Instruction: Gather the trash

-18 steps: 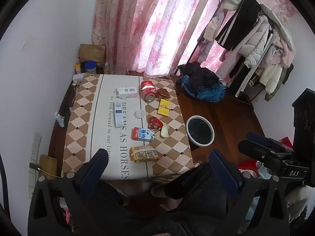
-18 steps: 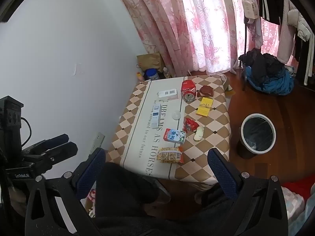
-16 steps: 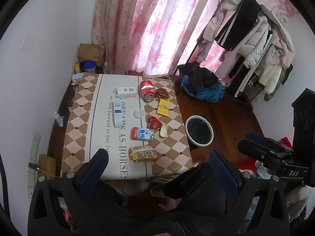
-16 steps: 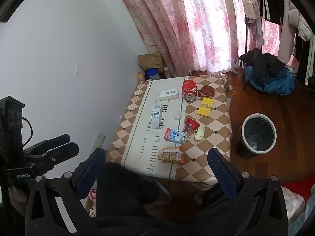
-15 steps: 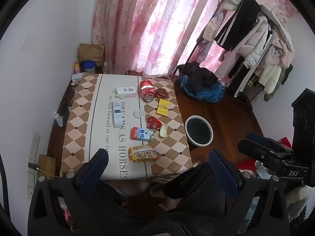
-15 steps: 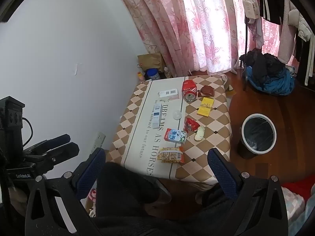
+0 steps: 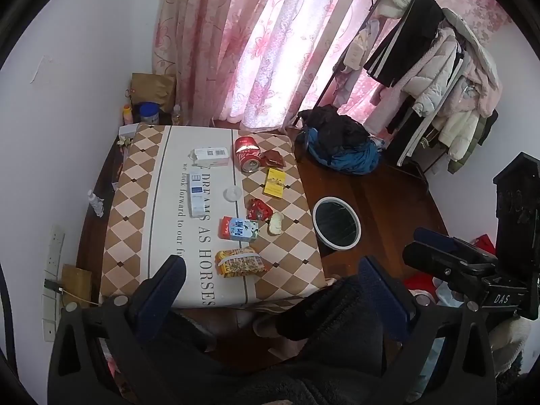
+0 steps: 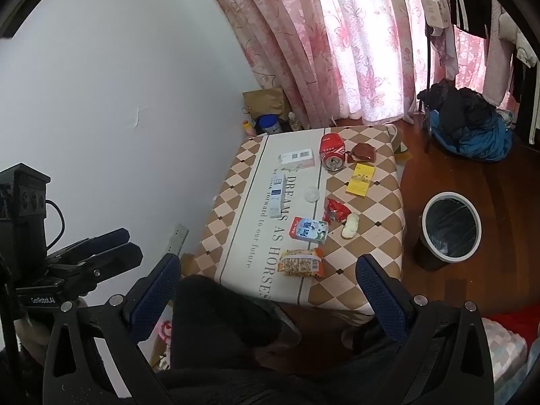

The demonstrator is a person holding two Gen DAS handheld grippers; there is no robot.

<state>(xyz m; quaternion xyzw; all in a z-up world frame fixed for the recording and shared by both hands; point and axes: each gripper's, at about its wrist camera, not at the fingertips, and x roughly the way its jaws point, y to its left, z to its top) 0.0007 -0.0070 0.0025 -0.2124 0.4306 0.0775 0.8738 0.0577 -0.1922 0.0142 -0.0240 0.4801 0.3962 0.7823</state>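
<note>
In the left view the left tool [image 7: 270,283] hung spread and empty short of the surface's [image 7: 141,202] near edge; the noodle pack [image 7: 240,263] there could slide off under a careless nudge. In the right view the right tool [image 8: 268,281] was likewise spread and empty, and the bin [image 8: 450,226] stood on the floor off the right edge, so the can [image 8: 332,155] at the far edge could roll or drop on the carry.

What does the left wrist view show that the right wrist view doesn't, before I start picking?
Only the left wrist view shows the full rack of hanging coats, the small white bottle on the floor beside the wall, and the right gripper. Only the right wrist view shows the left gripper. Both share the checked tablecloth table, the red soda can, the yellow card box, the orange snack packet and the white-rimmed black bin.
</note>
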